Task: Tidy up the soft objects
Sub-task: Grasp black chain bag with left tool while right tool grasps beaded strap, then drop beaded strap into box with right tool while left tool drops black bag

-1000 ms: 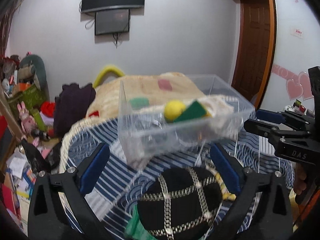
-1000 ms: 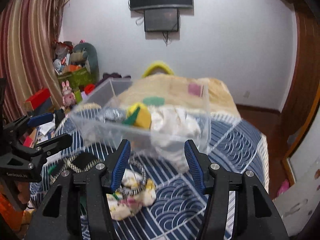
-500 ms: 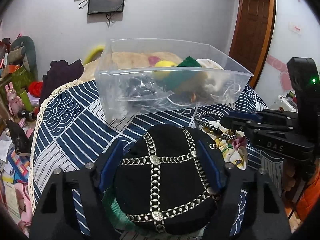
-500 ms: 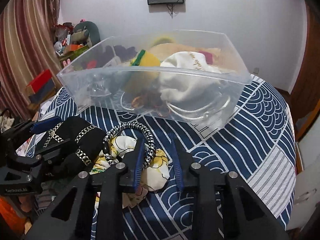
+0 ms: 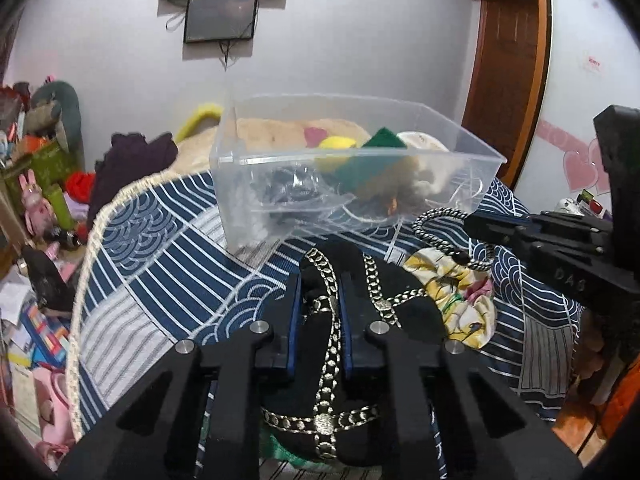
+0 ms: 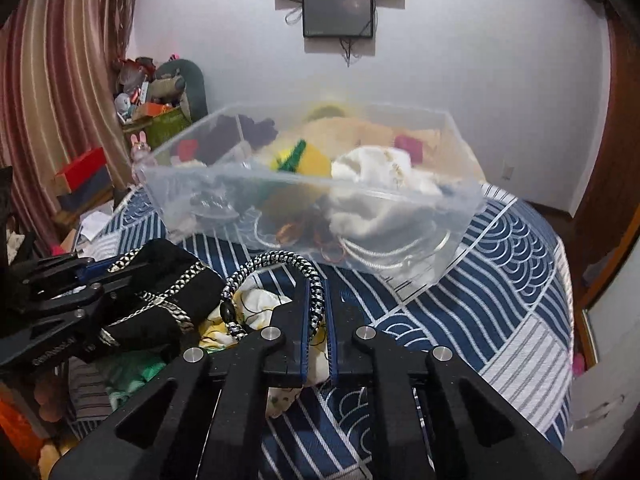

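Note:
My left gripper (image 5: 320, 280) is shut on a black cap with silver chain bands (image 5: 404, 312), pinching its crown; the cap also shows in the right wrist view (image 6: 164, 280). My right gripper (image 6: 316, 284) is shut on a black-and-white braided cord loop (image 6: 280, 260), which arches up above a yellow floral cloth (image 6: 256, 304). The loop (image 5: 444, 216) and the cloth (image 5: 460, 296) lie right of the cap in the left wrist view. A clear plastic bin (image 5: 360, 160) stands just beyond both grippers and holds a yellow-green sponge (image 6: 308, 158) and white cloth (image 6: 372, 168).
The blue bedspread with white wave pattern (image 6: 500, 280) covers the bed. A beige cushion (image 5: 264, 132) lies behind the bin. Toys and boxes (image 5: 36, 160) crowd the floor at left. A wooden door (image 5: 508, 60) is at right.
Both grippers went from open to shut: the left closed on the black cap, the right on the braided cord loop. Both views moved down and closer to the bed.

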